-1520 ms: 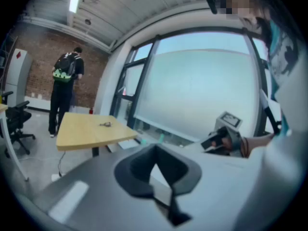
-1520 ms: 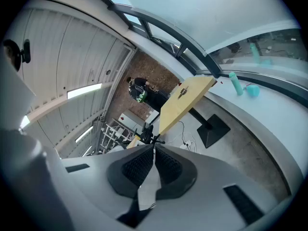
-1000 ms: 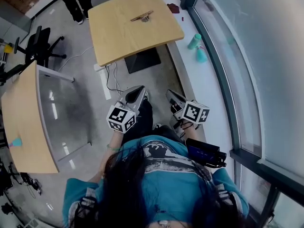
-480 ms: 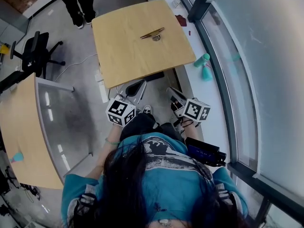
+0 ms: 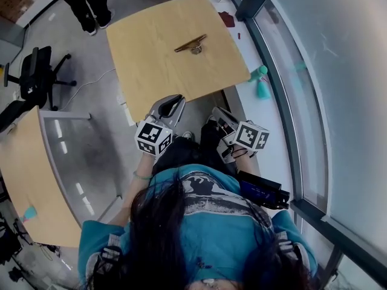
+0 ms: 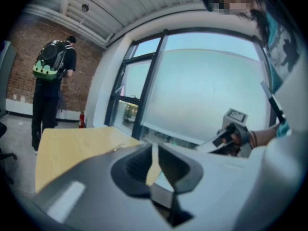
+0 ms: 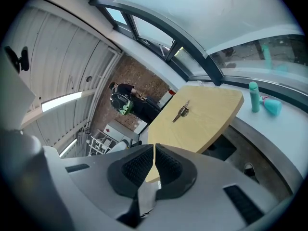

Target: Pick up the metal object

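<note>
Metal object (image 5: 191,43): a thin metal piece. It lies flat on the far half of the wooden table (image 5: 151,71), all by itself. Nothing touches it.
Left gripper (image 5: 172,100): up in the air at the near edge of the table, pointing toward the table. Its jaws have just been opening. There is a small gap between them, and nothing is in the gap.
Right gripper (image 5: 217,113): up in the air beside the left one, near the table's near right corner. Its jaws are closed, with only a thin line between them. It holds nothing.
Both grippers: well apart from the metal object.
Teal bottle (image 5: 260,72): stands on the white window ledge (image 5: 248,104), to the right of the table.
Person (image 6: 48,90): in dark clothes with a green and black backpack (image 6: 48,64), standing past the far end of the table.
Black chair (image 5: 30,71): on the floor, left of the table.
</note>
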Available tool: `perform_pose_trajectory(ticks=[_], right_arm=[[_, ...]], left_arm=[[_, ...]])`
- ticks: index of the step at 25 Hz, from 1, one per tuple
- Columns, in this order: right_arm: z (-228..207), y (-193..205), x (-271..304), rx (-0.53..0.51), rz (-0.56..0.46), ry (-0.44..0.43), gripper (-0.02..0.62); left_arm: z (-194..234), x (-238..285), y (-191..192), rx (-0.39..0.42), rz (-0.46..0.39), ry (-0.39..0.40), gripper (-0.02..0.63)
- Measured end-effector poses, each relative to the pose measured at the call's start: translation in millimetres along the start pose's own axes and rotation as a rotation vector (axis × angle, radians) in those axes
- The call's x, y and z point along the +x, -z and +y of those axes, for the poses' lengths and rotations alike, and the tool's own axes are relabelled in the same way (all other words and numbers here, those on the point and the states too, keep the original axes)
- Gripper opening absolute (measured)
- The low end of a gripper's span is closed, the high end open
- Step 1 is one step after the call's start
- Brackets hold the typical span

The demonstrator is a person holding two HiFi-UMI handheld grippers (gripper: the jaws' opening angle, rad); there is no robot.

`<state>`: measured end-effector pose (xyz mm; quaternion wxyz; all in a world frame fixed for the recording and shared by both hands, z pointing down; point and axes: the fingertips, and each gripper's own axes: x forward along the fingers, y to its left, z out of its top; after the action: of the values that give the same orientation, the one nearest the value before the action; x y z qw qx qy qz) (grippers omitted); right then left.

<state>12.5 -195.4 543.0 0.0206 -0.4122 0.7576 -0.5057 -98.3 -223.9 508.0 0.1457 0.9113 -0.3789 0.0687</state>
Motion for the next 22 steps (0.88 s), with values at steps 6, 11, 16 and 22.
perform_pose_trajectory(ticks=[6,11,16,22], right_arm=[[-21,-33,23,0.003,0.036,-0.013,0.020],[-41,-79,41,-0.004,0.069,-0.027,0.020],[-51,-113,58,-0.022,0.131,-0.060,0.020],[-75,-142,71,-0.017,0.201,-0.071,0.020]], left_arm=[[25,46,-3,0.084,0.044,-0.022,0.029],[52,103,-7,0.125,0.103,-0.025,0.051],[80,156,-2,0.151,0.195,-0.041,0.115],[122,218,18,0.216,0.355,-0.080,0.149]])
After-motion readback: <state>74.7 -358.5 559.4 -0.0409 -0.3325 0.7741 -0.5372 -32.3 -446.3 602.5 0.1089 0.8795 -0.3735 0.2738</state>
